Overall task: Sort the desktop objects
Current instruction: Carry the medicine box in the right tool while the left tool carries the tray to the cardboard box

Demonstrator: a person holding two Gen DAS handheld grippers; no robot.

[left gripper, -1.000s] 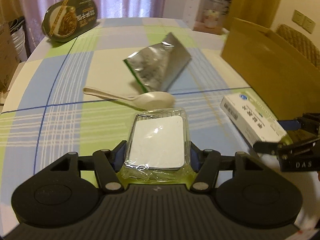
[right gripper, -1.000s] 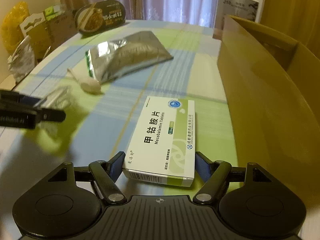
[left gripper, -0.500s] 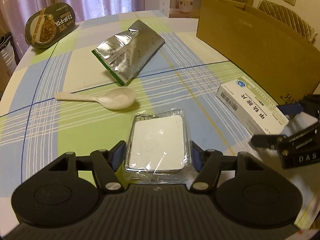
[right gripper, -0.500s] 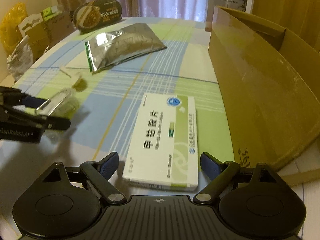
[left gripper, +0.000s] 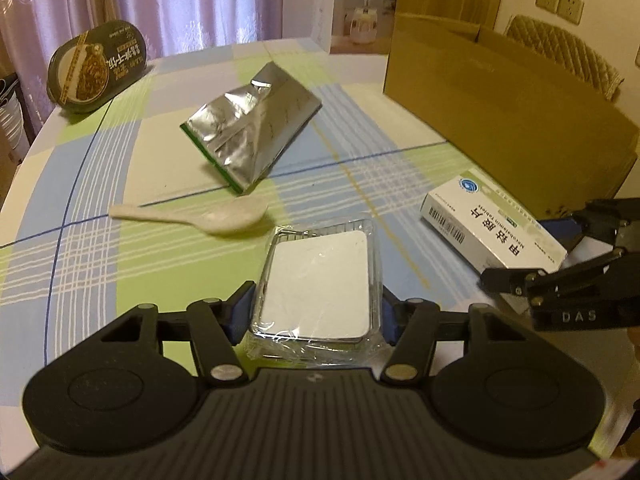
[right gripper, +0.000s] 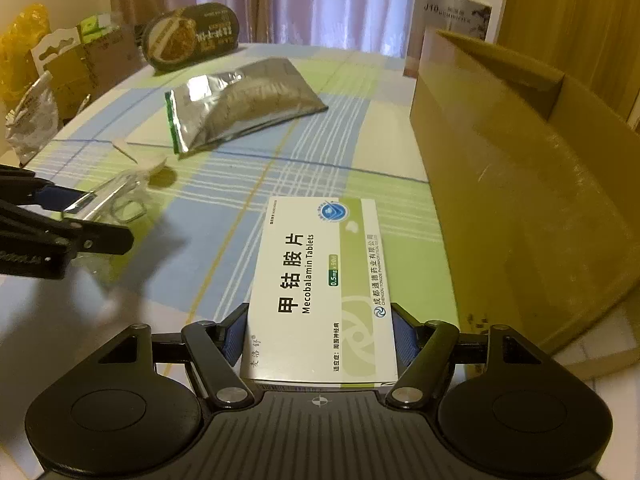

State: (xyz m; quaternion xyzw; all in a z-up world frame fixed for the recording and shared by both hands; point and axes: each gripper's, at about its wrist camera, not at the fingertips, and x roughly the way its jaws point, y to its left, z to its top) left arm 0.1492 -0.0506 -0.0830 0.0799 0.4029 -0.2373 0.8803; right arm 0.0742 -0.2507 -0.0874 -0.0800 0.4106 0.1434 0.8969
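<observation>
Left gripper (left gripper: 316, 312) clamped on clear plastic-wrapped white tray (left gripper: 318, 280), right gripper (right gripper: 320, 336) closed on white-and-green cardboard medicine box (right gripper: 320, 280) — both above checked tablecloth (left gripper: 100, 248)

Curtains (left gripper: 180, 4), wall sockets (left gripper: 560, 2), chair (left gripper: 560, 50)

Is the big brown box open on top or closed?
Open. The cardboard box has no lid across its top; the right wrist view looks past its rim to the inner walls. What lies inside is hidden.

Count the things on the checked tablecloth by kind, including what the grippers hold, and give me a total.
Boxes: 3: medicine box, cardboard box, white carton
Trays: 2: clear tray, dark meal tray
Foil pouches: 1
Spoons: 1
Total: 7
</observation>
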